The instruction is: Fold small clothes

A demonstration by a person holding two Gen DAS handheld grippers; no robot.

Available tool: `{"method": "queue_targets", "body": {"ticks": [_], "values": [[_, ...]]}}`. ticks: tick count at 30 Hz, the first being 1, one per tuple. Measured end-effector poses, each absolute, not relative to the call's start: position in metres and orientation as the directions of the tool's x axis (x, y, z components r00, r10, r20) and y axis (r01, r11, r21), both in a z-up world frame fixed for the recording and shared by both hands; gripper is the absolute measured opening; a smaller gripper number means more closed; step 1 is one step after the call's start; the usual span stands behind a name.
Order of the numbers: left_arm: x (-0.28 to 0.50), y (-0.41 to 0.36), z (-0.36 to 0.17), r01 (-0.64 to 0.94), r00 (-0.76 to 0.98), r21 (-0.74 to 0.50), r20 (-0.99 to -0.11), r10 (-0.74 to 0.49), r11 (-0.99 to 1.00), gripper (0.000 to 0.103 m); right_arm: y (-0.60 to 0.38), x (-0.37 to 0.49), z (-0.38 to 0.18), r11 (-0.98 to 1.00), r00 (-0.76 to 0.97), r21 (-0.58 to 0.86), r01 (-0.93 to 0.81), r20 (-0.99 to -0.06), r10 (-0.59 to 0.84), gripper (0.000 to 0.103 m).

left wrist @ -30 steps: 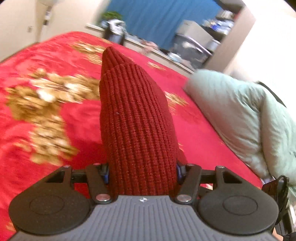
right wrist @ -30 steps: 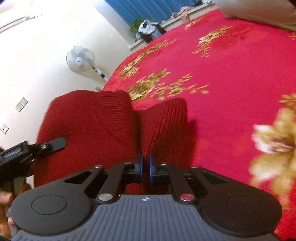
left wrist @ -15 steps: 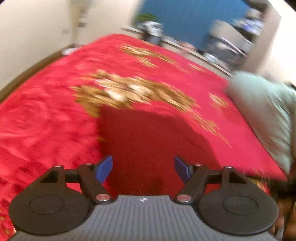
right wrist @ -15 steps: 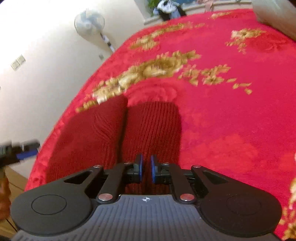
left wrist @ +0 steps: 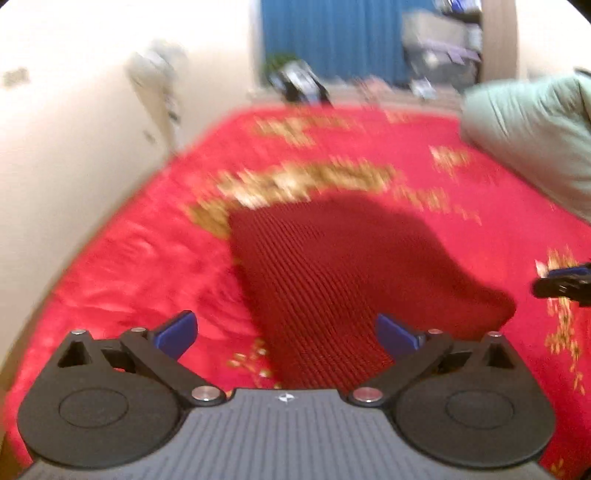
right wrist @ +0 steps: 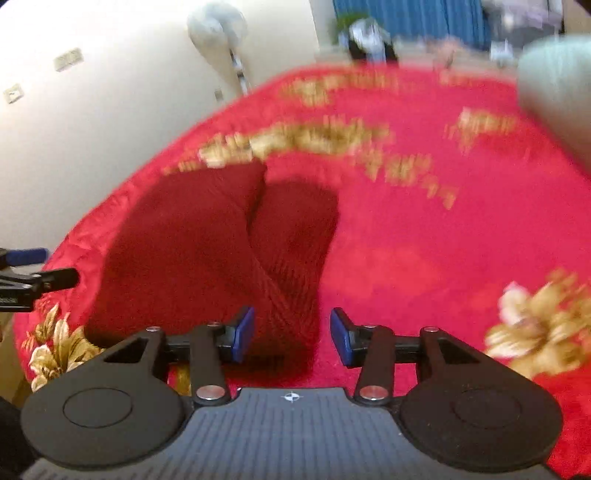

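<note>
A dark red ribbed knit garment [left wrist: 332, 280] lies on the red bedspread, with one side folded over the other in the right wrist view [right wrist: 207, 254]. My left gripper [left wrist: 286, 334] is open and empty, just above the garment's near edge. My right gripper [right wrist: 291, 334] is open, its blue pads either side of the garment's near corner without gripping it. The right gripper's tip shows at the right edge of the left wrist view [left wrist: 565, 282]; the left gripper's tip shows at the left edge of the right wrist view [right wrist: 26, 273].
The red bedspread [right wrist: 424, 229] with gold flowers covers the bed. A pale green pillow [left wrist: 535, 136] lies at the far right. A white wall [left wrist: 66, 155] runs along the bed's left side, with a fan [right wrist: 218, 26] standing by it. Both views are blurred.
The left gripper let go of the garment and opened wide. The right gripper, shut on the garment until half a second ago, has now opened. The garment now lies on the bed.
</note>
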State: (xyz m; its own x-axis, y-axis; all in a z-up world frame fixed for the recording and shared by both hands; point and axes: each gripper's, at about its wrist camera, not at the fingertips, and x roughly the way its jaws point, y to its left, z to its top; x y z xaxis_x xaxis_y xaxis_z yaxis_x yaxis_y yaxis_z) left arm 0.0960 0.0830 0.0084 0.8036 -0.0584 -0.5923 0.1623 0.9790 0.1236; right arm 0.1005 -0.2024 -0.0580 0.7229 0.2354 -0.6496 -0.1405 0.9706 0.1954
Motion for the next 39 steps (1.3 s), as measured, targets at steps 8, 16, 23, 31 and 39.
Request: {"method": "queue_targets", "body": {"ticks": [8,16,23,31,39], "values": [[-0.028,0.055,0.02,0.024,0.881,0.053,-0.473,0.004,0.998,0.103,-0.197,-0.008,-0.027,0.978,0.86,0.156,-0.138,-0.472,0.196,0.078],[-0.032,0.025,-0.017,-0.03,0.836,0.039,-0.547,0.046,0.999,0.103,-0.175,0.003,-0.065,0.994,0.862,0.085,-0.063,-0.497,0.097,0.078],[-0.007,0.027,-0.029,-0.085,0.796,0.025,-0.599,0.083,0.996,0.103,-0.154,0.022,-0.078,0.993,0.832,0.046,-0.111,-0.542,0.118,0.078],[-0.005,0.027,-0.029,-0.093,0.8,0.035,-0.592,0.096,0.995,0.103,-0.138,0.018,-0.077,0.987,0.831,0.029,-0.16,-0.536,0.15,0.078],[-0.009,0.023,-0.027,-0.068,0.807,0.034,-0.586,0.075,0.997,0.103,-0.136,0.013,-0.078,0.985,0.831,0.019,-0.173,-0.533,0.156,0.078]]}}
